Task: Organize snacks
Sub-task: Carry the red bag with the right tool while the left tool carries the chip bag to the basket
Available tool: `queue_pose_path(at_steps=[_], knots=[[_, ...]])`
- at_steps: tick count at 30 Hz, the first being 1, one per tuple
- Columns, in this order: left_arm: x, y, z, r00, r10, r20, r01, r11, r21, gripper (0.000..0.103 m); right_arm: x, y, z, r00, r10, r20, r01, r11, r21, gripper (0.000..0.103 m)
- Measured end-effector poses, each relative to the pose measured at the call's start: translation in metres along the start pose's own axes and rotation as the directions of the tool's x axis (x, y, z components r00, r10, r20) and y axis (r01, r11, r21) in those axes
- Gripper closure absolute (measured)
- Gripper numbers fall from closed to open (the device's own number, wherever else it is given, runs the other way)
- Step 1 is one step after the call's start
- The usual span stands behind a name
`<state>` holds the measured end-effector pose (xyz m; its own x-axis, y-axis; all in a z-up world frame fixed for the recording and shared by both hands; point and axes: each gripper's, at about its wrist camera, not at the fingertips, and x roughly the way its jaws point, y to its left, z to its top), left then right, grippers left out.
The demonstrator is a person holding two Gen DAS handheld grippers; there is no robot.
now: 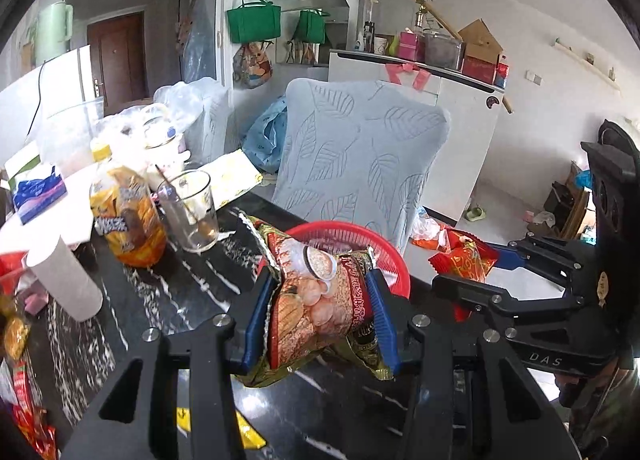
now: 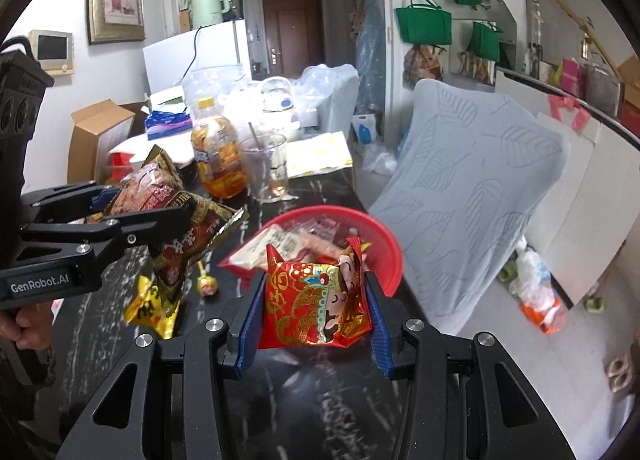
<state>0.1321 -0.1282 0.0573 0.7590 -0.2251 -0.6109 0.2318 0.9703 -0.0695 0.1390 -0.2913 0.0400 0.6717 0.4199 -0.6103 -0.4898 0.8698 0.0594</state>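
Note:
My left gripper [image 1: 318, 288] is shut on a brown and gold snack bag [image 1: 316, 300], lifted off the black marble table [image 1: 180, 284]; the same bag [image 2: 180, 219] shows at the left of the right wrist view. My right gripper [image 2: 312, 292] is shut on a red and gold snack packet [image 2: 316, 300], seen also as the red packet [image 1: 464, 260] in the left wrist view. A red plastic basket [image 2: 380, 244] with several packets in it sits just beyond both grippers; its rim [image 1: 360, 232] shows behind the brown bag.
A lollipop [image 2: 206, 284] and a yellow wrapper [image 2: 152, 304] lie on the table. A juice bottle [image 1: 128, 215], a glass [image 1: 192, 211], a paper roll [image 1: 64, 280] and a tissue pack [image 1: 38, 195] stand at the left. A leaf-patterned chair [image 1: 360, 163] stands behind the basket.

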Motion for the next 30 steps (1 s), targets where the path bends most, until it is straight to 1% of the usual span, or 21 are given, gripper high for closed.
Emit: queue_pose_path(at_steps=[6,11,16,19,24,27,30], knots=[[0.024,0.002,0.015,1.000,0.024,-0.001,-0.024,1.000,0.006,0.058,0.018,-0.020,0.015,1.000,-0.028,-0.012,0.028,1.000,-0.012,0.058],[0.048,0.009,0.028,0.998,0.063,0.008,-0.063,0.998,0.017,0.058,0.037,-0.039,0.023,0.997,-0.071,-0.029,0.070,0.998,-0.003,0.058],[0.078,0.014,0.038,0.996,0.085,-0.023,-0.084,0.996,0.039,0.058,0.061,-0.050,0.025,0.989,-0.131,-0.062,0.130,0.991,-0.022,0.058],[0.098,0.020,0.039,0.995,0.082,-0.057,-0.080,0.996,0.027,0.058,0.077,-0.054,0.024,0.981,-0.171,-0.095,0.170,0.985,-0.025,0.058],[0.123,0.029,0.035,0.989,0.092,-0.112,-0.091,0.996,0.008,0.058,0.103,-0.059,0.022,0.972,-0.176,-0.155,0.173,0.984,-0.030,0.058],[0.129,0.032,0.034,0.989,0.088,-0.122,-0.088,0.996,0.005,0.058,0.115,-0.056,0.019,0.966,-0.193,-0.175,0.185,0.981,-0.059,0.058],[0.132,0.032,0.034,0.989,0.075,-0.129,-0.075,0.997,0.003,0.058,0.124,-0.051,0.017,0.966,-0.171,-0.193,0.160,0.985,-0.070,0.058]])
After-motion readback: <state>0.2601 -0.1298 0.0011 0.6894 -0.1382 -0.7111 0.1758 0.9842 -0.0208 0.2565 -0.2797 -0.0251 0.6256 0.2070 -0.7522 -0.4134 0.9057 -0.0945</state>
